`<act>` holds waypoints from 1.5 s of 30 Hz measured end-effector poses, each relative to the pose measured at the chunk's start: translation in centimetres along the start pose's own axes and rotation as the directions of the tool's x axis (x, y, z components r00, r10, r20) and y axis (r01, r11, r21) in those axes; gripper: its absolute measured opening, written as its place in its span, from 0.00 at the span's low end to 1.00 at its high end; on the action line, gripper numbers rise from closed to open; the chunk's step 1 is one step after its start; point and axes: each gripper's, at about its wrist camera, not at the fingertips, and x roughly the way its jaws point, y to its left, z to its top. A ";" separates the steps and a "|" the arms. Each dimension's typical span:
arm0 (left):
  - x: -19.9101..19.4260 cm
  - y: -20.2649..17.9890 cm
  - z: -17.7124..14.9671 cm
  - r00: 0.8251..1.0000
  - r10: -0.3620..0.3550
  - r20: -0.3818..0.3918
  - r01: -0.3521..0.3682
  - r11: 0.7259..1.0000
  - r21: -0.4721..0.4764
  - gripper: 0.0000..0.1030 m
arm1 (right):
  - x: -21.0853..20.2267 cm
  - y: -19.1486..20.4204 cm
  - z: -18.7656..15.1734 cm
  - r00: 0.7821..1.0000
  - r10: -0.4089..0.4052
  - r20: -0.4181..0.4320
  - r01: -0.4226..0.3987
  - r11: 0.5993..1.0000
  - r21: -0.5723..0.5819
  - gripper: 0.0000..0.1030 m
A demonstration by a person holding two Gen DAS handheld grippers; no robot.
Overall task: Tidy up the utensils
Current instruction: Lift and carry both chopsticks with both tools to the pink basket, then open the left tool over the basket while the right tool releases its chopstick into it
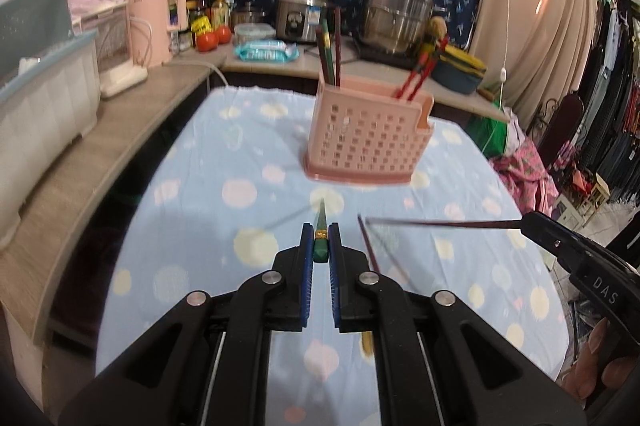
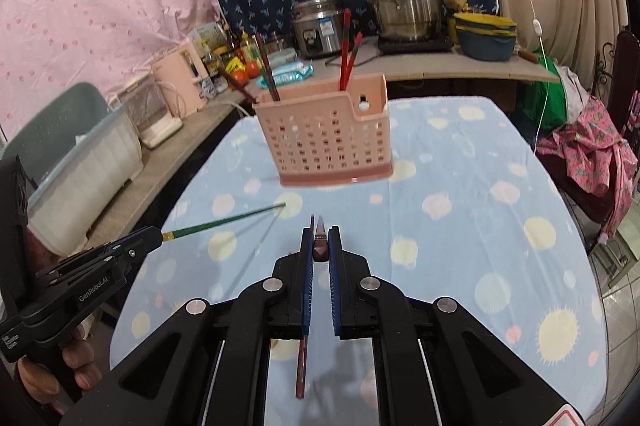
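Between each gripper's pads, a chopstick is clamped.

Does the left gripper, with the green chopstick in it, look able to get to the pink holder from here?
Probably yes. The left gripper grips the green chopstick, and only bare tablecloth lies between it and the pink holder. The right gripper sits off to the side.

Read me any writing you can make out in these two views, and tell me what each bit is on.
"DAS" on the right gripper, along its black body.
"GenRobot.AI" on the left gripper, along its side.
Small white print by the left gripper's handle: too small to read.
Labels on the rice cooker, wipes pack and bottles: blurred.
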 end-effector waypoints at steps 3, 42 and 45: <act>-0.2 -0.3 1.6 0.999 0.000 0.035 0.000 1.000 0.005 0.07 | -0.1 0.0 1.6 0.999 0.000 0.035 0.000 1.000 0.000 0.07; -1.5 -4.0 22.1 0.901 -0.038 0.432 0.032 0.999 0.021 0.07 | 0.9 0.3 22.2 0.915 0.024 0.402 -0.041 0.999 0.034 0.07; 0.1 -3.9 22.6 0.906 -0.026 0.423 0.018 1.000 0.022 0.07 | 2.4 0.3 22.6 0.920 0.016 0.392 -0.035 0.999 0.040 0.07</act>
